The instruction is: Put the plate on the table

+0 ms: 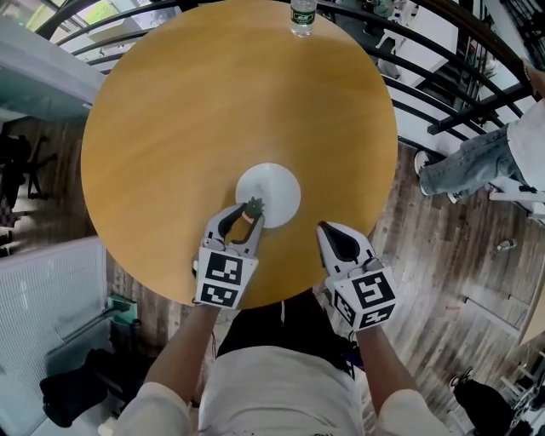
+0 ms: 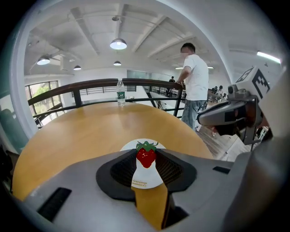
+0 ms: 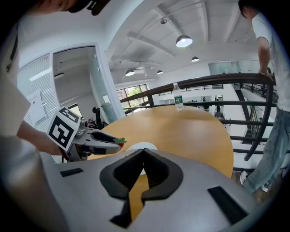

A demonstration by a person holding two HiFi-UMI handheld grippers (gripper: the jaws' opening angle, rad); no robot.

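My left tool is clenched on a little toy strawberry. The strawberry is red with a green top, and it sticks out from the tips. The white plate lies flat on the round brown worktop, close to the edge nearest me. The strawberry is right at the plate's near rim. I cannot tell if it touches the plate. My right tool is clenched shut with nothing in it. It hangs over the worktop's near edge, just beside the plate. A water bottle stands upright at the far edge. A person stands by the dark railing past the worktop.
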